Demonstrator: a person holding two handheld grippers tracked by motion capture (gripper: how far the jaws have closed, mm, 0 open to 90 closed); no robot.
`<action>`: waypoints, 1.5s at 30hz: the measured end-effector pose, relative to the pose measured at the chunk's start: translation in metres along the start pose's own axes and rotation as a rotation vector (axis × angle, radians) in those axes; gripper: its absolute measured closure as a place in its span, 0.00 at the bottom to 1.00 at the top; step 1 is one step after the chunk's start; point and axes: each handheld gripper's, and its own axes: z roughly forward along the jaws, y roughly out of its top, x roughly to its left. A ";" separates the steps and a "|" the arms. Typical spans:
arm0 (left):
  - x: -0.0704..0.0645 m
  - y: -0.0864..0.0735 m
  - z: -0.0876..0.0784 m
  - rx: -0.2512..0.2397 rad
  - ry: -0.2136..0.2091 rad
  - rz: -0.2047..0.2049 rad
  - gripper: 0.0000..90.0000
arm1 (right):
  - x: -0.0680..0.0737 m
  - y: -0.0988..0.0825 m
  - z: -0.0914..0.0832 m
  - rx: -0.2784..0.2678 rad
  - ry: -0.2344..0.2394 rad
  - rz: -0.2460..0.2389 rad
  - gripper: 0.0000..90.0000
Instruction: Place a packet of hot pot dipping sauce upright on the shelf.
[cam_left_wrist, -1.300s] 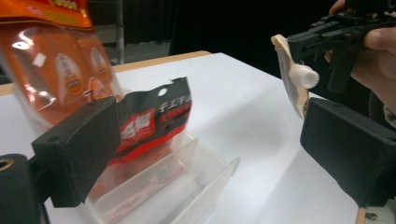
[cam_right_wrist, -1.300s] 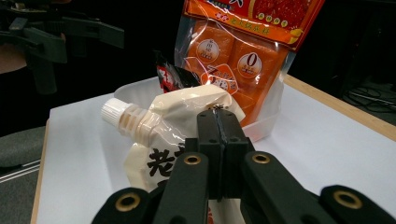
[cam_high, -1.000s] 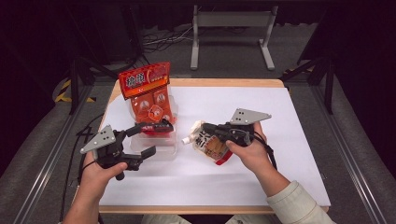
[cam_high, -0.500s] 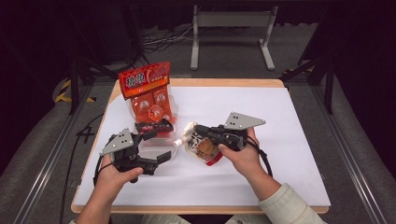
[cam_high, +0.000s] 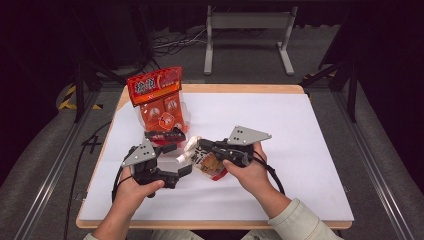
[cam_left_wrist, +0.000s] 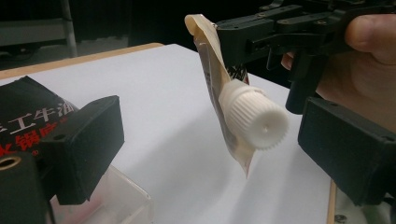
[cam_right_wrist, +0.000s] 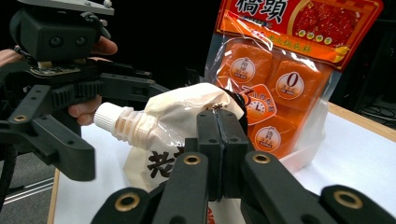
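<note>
A spouted pouch (cam_high: 207, 162) with a white ribbed screw cap (cam_left_wrist: 254, 119) is held above the white table (cam_high: 310, 150), near its front middle, its upper edge pinched between the shut jaws of the right gripper (cam_right_wrist: 218, 140). The pouch is tilted so that its spout axis runs toward the left gripper (cam_left_wrist: 210, 154), and in the left gripper view the cap is seen end-on, lying between the two black jaws without being touched by either. The left gripper's jaws are spread wide, with clear space on both sides of the cap; one jaw is closer to it than the other. The left hand (cam_high: 135, 187) is thus judged the nearer to the cap, and the coming move is taken to be a short advance along the spout axis, followed by closure on the ribbed sides for unscrewing. Behind the pouch, an orange snack packet (cam_high: 160, 102) is seen propped in a clear plastic tray (cam_right_wrist: 303, 158), just beyond the left gripper.
</note>
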 end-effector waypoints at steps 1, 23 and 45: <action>0.000 -0.001 0.001 0.000 0.005 -0.006 0.09 | 0.001 0.000 0.001 0.000 0.001 0.000 1.00; 0.000 -0.010 0.008 -0.045 -0.011 0.032 0.60 | 0.012 -0.005 0.013 -0.029 -0.032 -0.003 1.00; 0.004 0.004 -0.007 -0.046 -0.041 0.038 0.84 | 0.012 0.000 0.004 -0.065 -0.002 0.013 0.96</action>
